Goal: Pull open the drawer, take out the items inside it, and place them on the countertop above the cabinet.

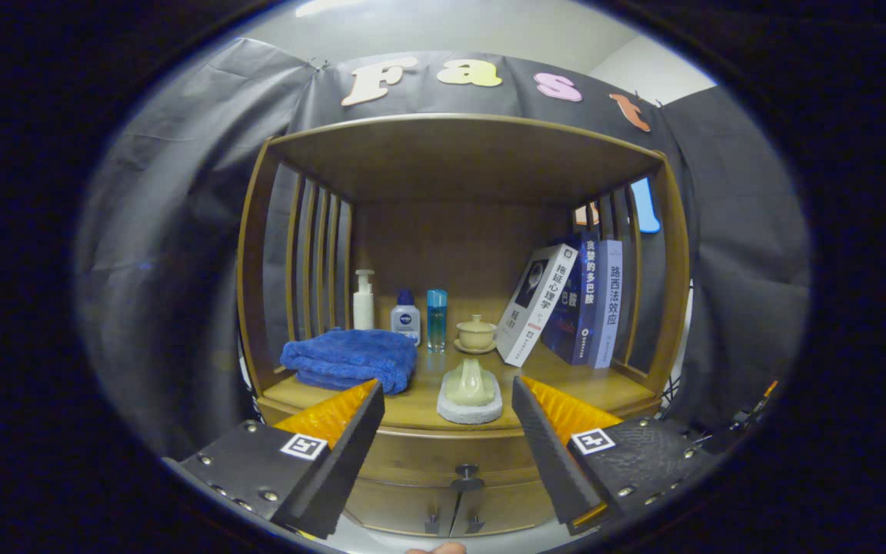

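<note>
While the gripper [448, 431] hangs before the cabinet [458, 308] with fingers spread wide and holding nothing, the drawer [443, 458] sits closed, its long axis level, knob [467, 477] facing between them. Countertop [597, 388] shows bare wood beside the books [574, 300].

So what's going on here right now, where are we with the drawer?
A person holds the gripper open in front of the wooden cabinet, its fingers gripping nothing. The drawer looks closed, its dark knob between and just beyond the fingertips, untouched. The countertop already holds a folded blue towel, bottles, a lidded cup, a small pitcher on a pad, and leaning books.
</note>
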### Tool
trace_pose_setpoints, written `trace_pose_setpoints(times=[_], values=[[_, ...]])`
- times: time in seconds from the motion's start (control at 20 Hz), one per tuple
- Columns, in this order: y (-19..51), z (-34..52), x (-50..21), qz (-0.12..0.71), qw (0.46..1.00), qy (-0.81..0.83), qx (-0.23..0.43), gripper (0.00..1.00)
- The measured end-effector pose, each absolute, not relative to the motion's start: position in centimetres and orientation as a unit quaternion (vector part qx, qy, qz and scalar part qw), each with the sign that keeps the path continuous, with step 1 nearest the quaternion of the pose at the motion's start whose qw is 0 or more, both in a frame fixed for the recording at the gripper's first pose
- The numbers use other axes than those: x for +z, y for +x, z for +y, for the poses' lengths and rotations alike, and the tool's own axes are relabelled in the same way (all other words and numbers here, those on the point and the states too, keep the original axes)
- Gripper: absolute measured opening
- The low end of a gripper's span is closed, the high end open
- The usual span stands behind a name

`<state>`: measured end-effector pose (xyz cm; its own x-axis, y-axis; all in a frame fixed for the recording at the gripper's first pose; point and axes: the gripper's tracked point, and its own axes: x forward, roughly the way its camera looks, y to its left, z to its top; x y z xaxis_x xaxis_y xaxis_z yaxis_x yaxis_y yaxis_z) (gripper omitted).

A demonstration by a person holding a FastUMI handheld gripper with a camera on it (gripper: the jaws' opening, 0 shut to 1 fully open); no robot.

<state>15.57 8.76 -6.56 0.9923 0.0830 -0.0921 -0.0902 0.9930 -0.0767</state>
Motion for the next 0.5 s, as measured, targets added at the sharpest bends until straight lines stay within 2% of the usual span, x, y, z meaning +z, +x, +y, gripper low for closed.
trace_pose_setpoints(times=[0.3,0.5], values=[[11.5,7.9,-1.0,0.023,0.998,-0.018,0.048,0.99],[9.6,6.0,1.1,0.010,0.999,-0.017,0.026,0.99]])
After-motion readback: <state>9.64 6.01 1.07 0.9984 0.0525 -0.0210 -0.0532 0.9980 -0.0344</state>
